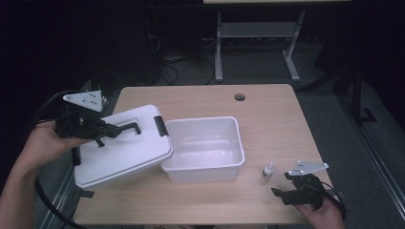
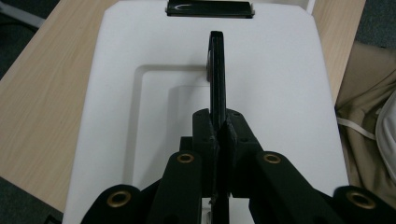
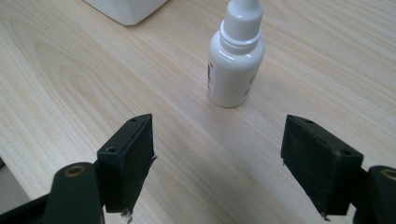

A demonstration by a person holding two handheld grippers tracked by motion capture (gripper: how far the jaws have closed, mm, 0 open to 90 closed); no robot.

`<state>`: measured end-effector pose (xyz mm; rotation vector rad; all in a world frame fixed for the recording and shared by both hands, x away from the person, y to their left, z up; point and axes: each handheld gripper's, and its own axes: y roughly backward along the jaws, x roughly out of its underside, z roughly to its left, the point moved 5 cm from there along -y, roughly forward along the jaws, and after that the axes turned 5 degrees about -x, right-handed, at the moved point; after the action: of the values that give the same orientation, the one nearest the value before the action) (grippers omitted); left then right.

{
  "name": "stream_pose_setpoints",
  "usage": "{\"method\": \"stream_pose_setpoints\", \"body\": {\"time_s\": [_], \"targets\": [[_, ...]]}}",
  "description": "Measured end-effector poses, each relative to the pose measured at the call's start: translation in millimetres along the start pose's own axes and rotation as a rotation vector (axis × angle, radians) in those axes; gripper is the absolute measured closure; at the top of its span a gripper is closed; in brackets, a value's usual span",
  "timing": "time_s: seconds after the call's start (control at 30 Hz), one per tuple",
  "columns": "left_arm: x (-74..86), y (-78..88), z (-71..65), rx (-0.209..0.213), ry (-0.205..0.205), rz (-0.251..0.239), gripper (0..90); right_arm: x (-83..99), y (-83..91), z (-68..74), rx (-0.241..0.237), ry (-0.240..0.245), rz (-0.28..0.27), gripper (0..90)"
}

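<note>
At nine o'clock the left gripper is clenched on the black handle of the white lid, whose near left corner overhangs the table edge. The lid's right side leans on the open white bin. Toward five o'clock, a small dropper bottle stands just ahead of the right gripper, its jaws spread and empty; bare wood lies around it.

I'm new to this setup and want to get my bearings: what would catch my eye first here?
Most striking is the big white lid, held by its black handle in the shut left gripper and leaning on the left rim of the open white box at the table's middle. At front right, a small white dropper bottle stands upright before the open right gripper.
</note>
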<state>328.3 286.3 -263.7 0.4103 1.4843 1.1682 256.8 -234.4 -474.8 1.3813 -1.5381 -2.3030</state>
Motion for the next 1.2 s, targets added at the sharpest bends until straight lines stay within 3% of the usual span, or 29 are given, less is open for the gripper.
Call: {"method": "stream_pose_setpoints", "body": {"time_s": [0.33,0.67,0.97,1.2], "targets": [[28.4,-5.1,0.9,-0.002,0.056,0.004,84.1,-0.4,-1.6,1.2,-0.001,0.007,0.008,25.0],[52.8,-7.8,2.8,-0.013,0.085,0.020,84.1,-0.9,-1.5,1.9,0.001,0.006,0.010,25.0],[64.6,-11.2,4.0,-0.023,0.099,0.024,84.1,-2.0,-3.3,2.3,0.001,0.012,0.010,25.0],[76.0,-23.2,4.1,-0.017,0.118,0.028,84.1,-1.6,-3.7,2.4,0.002,0.013,0.014,25.0]]}}
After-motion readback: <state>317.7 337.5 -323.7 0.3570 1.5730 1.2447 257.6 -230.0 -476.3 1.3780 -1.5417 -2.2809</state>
